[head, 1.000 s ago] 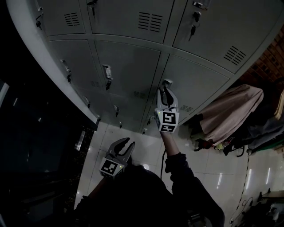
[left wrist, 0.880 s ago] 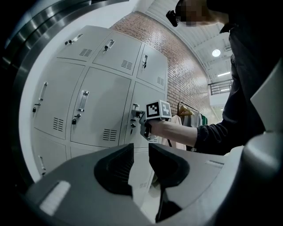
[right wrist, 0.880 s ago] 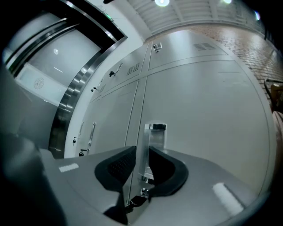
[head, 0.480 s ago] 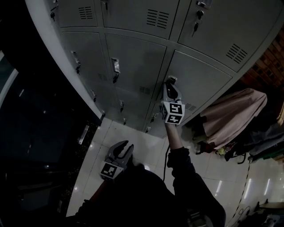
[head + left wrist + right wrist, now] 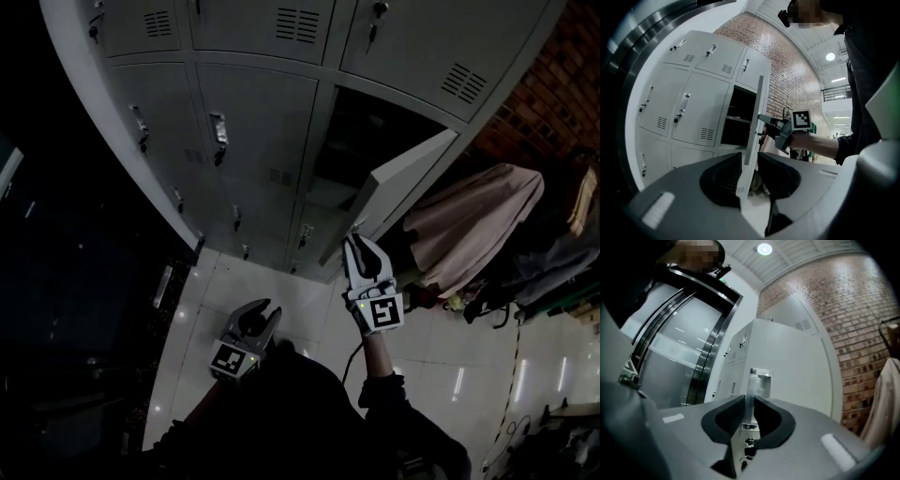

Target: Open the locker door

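Right gripper view: right gripper (image 5: 749, 401) clamps door handle (image 5: 760, 380); left gripper (image 5: 749, 158) parted, empty.

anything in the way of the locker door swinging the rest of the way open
Possibly. The locker door, partly open with the right gripper shut on its handle, would swing toward a beige garment hanging right of the lockers. That cloth could meet it; nothing else visible lies in its path.
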`<state>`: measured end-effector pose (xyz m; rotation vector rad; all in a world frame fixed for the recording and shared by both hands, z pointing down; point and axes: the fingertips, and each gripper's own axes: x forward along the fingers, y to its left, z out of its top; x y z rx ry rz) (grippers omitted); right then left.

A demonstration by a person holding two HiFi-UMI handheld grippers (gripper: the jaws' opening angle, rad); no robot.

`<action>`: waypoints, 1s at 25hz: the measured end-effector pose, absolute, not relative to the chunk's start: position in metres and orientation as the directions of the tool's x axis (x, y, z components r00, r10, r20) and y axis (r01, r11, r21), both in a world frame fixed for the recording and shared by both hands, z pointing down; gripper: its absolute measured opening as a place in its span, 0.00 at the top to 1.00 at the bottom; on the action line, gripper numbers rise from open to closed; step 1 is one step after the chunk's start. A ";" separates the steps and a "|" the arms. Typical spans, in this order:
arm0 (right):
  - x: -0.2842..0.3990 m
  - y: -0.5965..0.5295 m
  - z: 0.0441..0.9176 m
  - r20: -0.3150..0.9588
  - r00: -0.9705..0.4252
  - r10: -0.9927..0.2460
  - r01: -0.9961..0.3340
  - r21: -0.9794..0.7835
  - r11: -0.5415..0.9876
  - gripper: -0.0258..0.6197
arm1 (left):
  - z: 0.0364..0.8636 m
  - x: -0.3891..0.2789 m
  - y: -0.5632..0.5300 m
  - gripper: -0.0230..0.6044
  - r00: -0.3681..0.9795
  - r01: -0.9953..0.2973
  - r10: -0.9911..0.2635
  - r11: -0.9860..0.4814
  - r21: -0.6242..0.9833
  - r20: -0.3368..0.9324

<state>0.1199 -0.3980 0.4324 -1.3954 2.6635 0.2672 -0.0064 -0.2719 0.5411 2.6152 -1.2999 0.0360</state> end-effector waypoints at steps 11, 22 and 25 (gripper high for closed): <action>0.206 -0.334 0.437 -0.163 -0.388 -0.907 -0.922 0.073 0.381 0.96 | 0.537 0.050 -0.268 0.77 0.718 -0.695 -0.682 -0.691 0.197 0.141; 0.163 -0.272 0.508 0.007 -0.430 -0.903 -0.902 -0.047 0.430 0.96 | 0.556 0.036 -0.237 0.77 0.708 -0.705 -0.678 -0.669 0.234 0.198; 0.160 -0.260 0.509 0.013 -0.403 -0.915 -0.915 -0.032 0.402 0.96 | 0.553 0.028 -0.228 0.77 0.704 -0.709 -0.685 -0.666 0.231 0.185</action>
